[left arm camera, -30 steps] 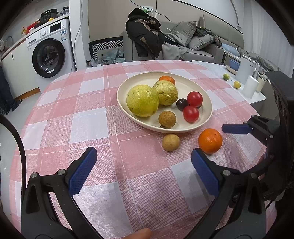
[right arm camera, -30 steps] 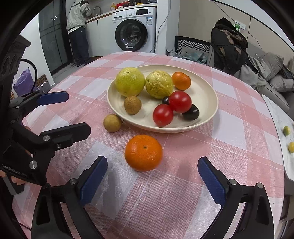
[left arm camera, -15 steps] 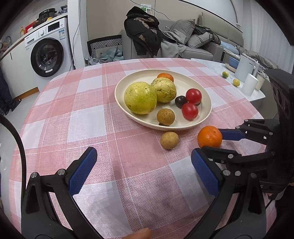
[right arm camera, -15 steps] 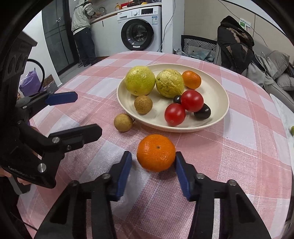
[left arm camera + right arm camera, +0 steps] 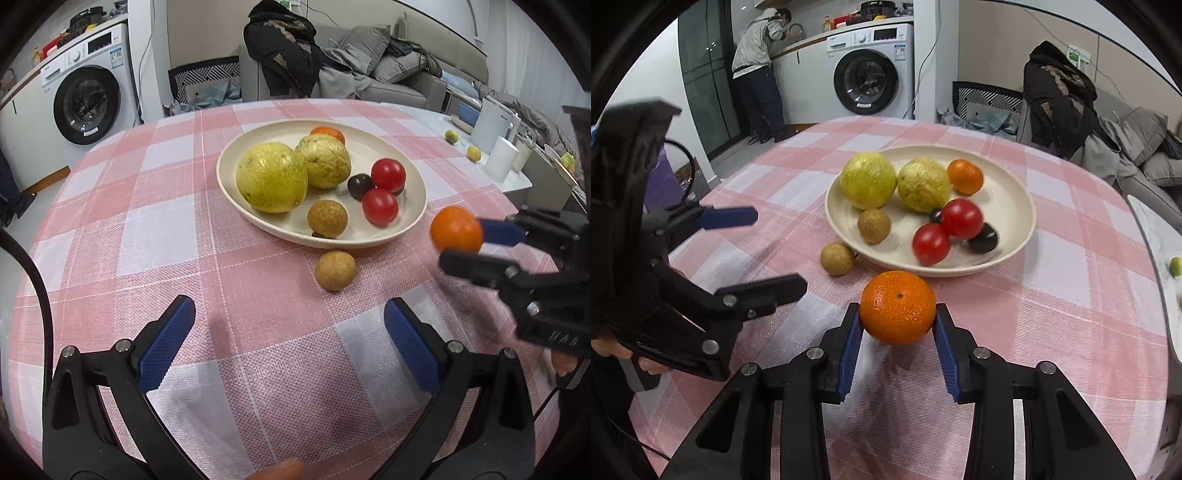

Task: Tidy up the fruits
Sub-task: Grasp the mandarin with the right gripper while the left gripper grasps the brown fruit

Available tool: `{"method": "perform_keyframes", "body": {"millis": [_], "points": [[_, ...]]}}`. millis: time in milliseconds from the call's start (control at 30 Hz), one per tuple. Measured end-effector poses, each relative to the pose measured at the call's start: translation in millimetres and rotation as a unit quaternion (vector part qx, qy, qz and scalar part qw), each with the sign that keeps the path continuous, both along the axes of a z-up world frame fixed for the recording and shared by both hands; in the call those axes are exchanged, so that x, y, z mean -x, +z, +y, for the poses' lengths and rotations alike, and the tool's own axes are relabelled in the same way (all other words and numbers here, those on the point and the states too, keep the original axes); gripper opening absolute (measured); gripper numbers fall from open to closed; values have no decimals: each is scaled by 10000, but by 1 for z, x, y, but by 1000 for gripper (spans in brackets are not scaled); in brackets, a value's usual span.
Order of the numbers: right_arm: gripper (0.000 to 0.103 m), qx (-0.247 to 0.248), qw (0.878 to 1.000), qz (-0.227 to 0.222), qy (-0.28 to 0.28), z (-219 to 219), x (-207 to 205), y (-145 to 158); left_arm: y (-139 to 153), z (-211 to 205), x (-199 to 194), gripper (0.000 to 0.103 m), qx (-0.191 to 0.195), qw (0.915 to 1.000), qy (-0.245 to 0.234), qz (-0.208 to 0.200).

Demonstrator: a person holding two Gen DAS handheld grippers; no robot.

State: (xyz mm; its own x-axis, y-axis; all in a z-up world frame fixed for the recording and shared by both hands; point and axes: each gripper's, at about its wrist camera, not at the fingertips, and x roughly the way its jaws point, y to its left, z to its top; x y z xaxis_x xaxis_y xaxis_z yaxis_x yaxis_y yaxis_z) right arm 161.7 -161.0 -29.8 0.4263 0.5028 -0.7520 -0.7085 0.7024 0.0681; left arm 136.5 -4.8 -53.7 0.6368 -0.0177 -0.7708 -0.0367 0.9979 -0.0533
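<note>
My right gripper (image 5: pixel 897 314) is shut on an orange (image 5: pixel 897 306), its blue pads pressing both sides, and holds it a little above the checked cloth. From the left wrist view the same orange (image 5: pixel 457 229) hangs just right of the cream plate (image 5: pixel 222 173). That plate (image 5: pixel 1027 201) holds two big yellow-green fruits, a small orange, two red tomatoes, dark plums and a brown longan. A second longan (image 5: pixel 335 270) lies loose on the cloth in front of the plate. My left gripper (image 5: pixel 288 308) stands open and empty, short of that longan.
The round table has a pink and white checked cloth (image 5: pixel 155 236). A white side table (image 5: pixel 509 177) with containers and small limes stands to the right. Behind are a washing machine (image 5: pixel 866 79), a sofa with clothes, and a person (image 5: pixel 757 70) at the counter.
The right gripper's jaws came together on the orange and raised it off the cloth. My left gripper stayed open in the same place.
</note>
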Motion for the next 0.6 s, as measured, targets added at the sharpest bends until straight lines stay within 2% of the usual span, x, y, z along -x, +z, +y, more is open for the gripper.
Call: {"method": "perform_keyframes", "body": {"millis": [100,200,233,367,500,600], "points": [[40,-102,9998,-29,-149,-11,-5,7,-4,-2,-7,101,45,9999,-48,135],[40,-174,9995,-28,-270,-21,-9,11,-8,-6,-14,95,26,9997,-106,239],[39,-198,9994,-17,-297,-23,-12,12,-9,-7,-18,88,17,9994,-135,305],[40,-256,9990,0,-362,-28,-16,15,-11,-14,-27,79,-154,9992,-115,353],[40,-278,9990,-4,-354,-28,-15,16,-9,-21,-32,70,-160,9991,-203,340],[40,-286,9990,-18,-347,-28,-16,16,-7,-25,-34,54,-155,9990,-296,301]]}}
